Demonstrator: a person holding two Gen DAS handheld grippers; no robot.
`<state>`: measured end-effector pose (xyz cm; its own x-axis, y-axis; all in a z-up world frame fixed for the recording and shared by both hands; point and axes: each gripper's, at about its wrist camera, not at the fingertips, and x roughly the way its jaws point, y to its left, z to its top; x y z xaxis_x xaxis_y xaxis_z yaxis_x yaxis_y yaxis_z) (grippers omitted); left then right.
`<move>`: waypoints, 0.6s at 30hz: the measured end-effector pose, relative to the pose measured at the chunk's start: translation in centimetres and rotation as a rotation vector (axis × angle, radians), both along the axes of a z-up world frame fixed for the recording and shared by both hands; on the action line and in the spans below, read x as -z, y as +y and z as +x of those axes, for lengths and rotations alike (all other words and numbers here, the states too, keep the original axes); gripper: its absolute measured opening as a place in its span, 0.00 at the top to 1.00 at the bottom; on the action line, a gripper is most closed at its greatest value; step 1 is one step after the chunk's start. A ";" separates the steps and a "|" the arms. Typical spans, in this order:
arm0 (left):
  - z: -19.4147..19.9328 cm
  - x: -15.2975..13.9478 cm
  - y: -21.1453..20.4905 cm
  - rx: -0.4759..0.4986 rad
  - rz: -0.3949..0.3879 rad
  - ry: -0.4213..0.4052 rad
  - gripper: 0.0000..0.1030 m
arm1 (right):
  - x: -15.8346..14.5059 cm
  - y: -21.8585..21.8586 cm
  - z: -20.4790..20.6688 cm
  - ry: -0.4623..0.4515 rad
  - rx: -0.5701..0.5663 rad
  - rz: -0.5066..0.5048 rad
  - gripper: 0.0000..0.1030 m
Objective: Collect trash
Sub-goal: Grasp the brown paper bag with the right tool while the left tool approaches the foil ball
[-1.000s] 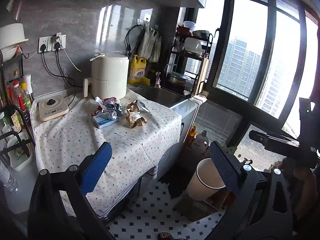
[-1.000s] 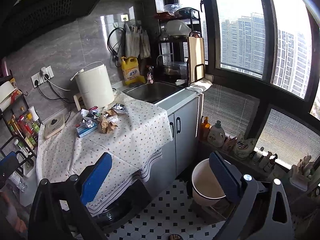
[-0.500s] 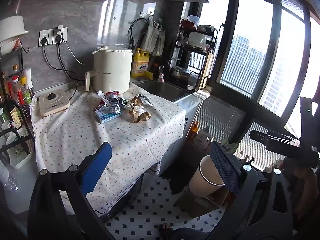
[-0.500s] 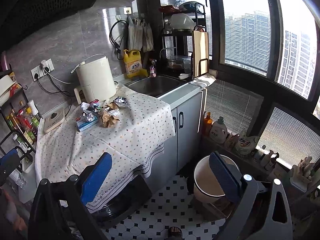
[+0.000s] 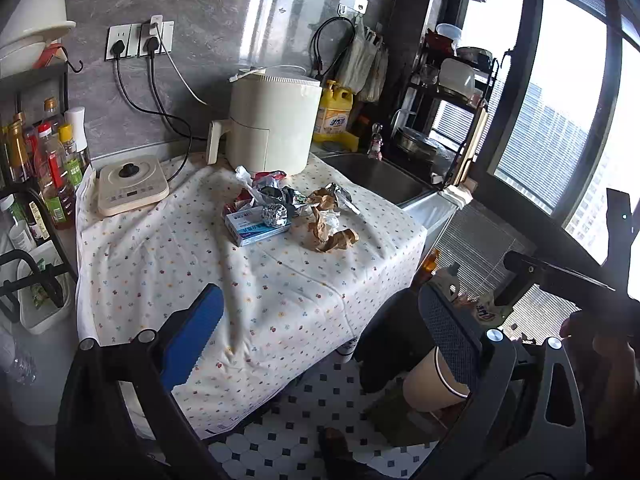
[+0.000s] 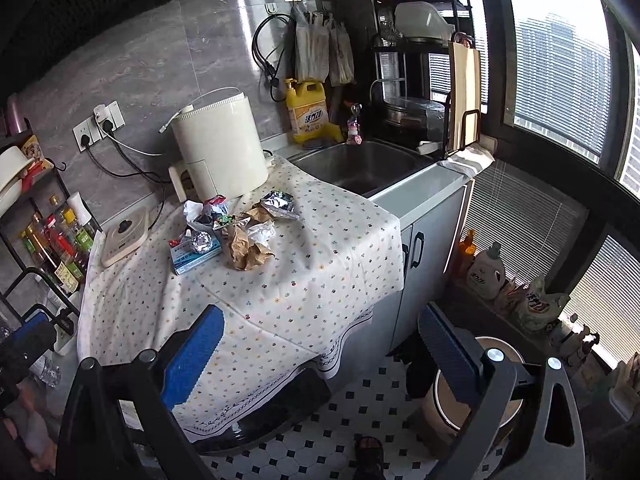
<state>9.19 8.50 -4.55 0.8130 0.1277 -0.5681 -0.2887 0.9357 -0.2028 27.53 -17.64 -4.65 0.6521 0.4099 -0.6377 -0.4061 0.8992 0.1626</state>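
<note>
A heap of trash lies on the flowered tablecloth (image 5: 168, 264): crumpled brown paper (image 5: 330, 232) (image 6: 246, 248), a foil ball (image 5: 275, 215) (image 6: 201, 241) on a small blue box (image 5: 252, 228) (image 6: 192, 258), foil wrappers (image 5: 336, 196) (image 6: 278, 202) and plastic scraps. A beige bin (image 5: 430, 382) (image 6: 476, 404) stands on the tiled floor at the lower right. My left gripper (image 5: 320, 332) is open and empty, short of the table's near edge. My right gripper (image 6: 316, 336) is open too, above the cloth's hanging corner.
A white air fryer (image 5: 272, 124) and a small induction cooker (image 5: 132, 188) stand behind the trash. The sink (image 6: 360, 164) lies right of the table, with a dish rack (image 6: 420, 60) beyond. Bottle racks (image 5: 36, 176) flank the left. A foot (image 6: 370, 452) shows on the floor.
Both grippers have moved closer to the table, so the trash heap looks larger. Both stayed open.
</note>
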 end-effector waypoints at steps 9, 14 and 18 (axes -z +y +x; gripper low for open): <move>4.2 1.1 2.4 -0.124 -0.004 0.042 0.06 | 2.3 5.9 7.5 0.006 -0.112 0.006 0.07; 6.2 2.1 3.6 -0.201 -0.033 0.076 0.06 | 5.0 9.7 10.9 0.069 -0.264 -0.007 0.07; 7.3 2.9 4.5 -0.263 -0.044 0.103 0.09 | 7.4 12.4 13.1 0.097 -0.367 -0.031 0.14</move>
<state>16.51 13.03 -7.47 0.6927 0.2997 -0.6560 -0.5415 0.8169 -0.1986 40.61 -5.28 -12.08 0.4014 0.5846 -0.7050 -0.6861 0.7019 0.1913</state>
